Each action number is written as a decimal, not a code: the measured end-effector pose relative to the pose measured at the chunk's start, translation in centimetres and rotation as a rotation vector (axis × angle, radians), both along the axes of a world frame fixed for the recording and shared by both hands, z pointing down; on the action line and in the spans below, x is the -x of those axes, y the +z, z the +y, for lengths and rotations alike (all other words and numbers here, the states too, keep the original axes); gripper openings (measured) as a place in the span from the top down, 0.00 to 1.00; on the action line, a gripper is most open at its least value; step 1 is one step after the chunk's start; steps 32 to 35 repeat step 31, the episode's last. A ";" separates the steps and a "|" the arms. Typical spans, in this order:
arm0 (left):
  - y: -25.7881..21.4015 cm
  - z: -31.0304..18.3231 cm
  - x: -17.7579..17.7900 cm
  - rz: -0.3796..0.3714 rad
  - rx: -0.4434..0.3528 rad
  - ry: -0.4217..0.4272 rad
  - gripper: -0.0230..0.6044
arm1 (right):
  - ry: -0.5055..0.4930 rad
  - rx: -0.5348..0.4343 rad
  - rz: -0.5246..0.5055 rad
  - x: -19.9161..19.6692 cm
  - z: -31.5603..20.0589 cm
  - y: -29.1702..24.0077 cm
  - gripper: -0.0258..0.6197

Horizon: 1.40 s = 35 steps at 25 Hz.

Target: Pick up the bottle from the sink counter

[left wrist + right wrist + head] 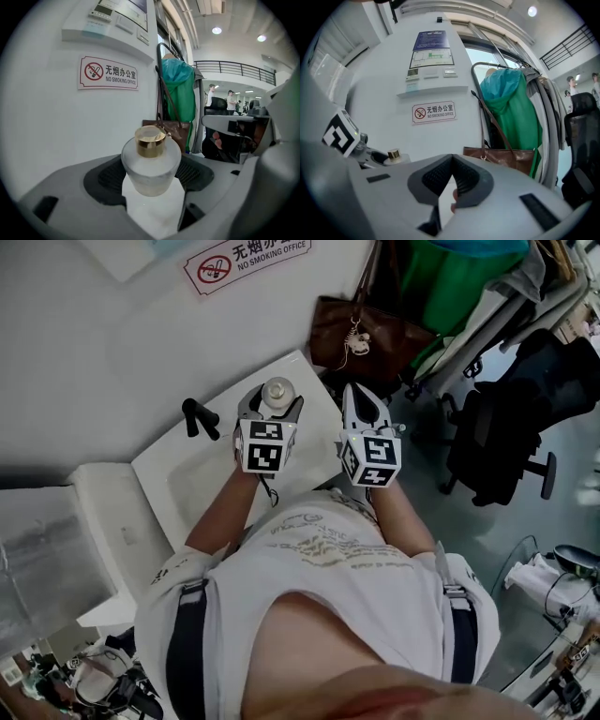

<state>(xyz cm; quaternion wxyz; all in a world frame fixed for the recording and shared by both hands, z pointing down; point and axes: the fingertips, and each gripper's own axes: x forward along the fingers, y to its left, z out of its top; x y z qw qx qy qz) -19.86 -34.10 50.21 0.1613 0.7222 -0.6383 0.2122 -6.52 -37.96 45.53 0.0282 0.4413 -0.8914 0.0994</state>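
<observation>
Bottle (151, 165) stands upright at the far corner of the counter (319, 399); left gripper (152, 177) clamps its frosted body below the gold cap, probably for a steady lift; right gripper (451, 176) waits alongside, jaws together, empty.

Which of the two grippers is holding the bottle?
The left gripper: its jaws clamp the frosted, gold-capped bottle. The right gripper is shut and empty.
</observation>
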 end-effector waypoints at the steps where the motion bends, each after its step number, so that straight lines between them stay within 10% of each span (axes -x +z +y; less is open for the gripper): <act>1: -0.2 0.4 0.0 0.003 -0.003 -0.004 0.44 | -0.007 -0.002 0.001 0.3 0.0 0.0 0.92; 35: -0.4 2.0 1.2 0.062 -0.029 -0.067 0.44 | -0.044 0.021 0.002 1.8 0.5 0.6 0.92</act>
